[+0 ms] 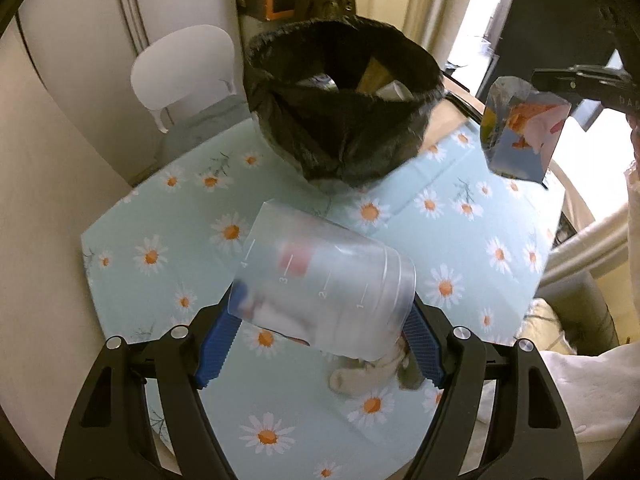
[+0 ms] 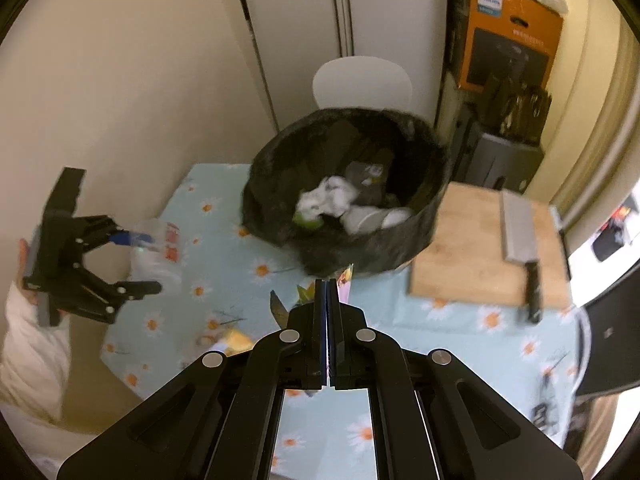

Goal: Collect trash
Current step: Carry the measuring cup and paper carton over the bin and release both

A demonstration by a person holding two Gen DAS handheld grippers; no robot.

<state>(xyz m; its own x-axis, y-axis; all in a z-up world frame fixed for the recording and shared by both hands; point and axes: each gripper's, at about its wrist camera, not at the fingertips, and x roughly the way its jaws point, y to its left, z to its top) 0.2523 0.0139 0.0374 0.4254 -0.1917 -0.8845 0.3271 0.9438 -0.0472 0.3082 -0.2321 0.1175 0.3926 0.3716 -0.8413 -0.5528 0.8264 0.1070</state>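
Observation:
My left gripper [image 1: 320,316] is shut on a clear plastic measuring cup [image 1: 324,280] with trash inside, held above the daisy tablecloth [image 1: 168,240]; it also shows in the right wrist view [image 2: 136,260]. My right gripper [image 2: 328,292] is shut on a foil snack wrapper [image 1: 520,132], whose edges stick out at the fingertips [image 2: 304,292]. A bin lined with a black bag [image 1: 344,108] stands at the table's far side and holds crumpled paper and packaging [image 2: 332,200]. Crumpled tissue [image 1: 368,376] lies on the table under the cup.
A wooden cutting board [image 2: 472,240] with a cleaver [image 2: 520,240] lies right of the bin. A white chair [image 1: 184,72] stands behind the table. An orange box [image 2: 508,32] and a knife block [image 2: 516,112] sit at the back right. A small yellow scrap [image 2: 236,338] lies on the cloth.

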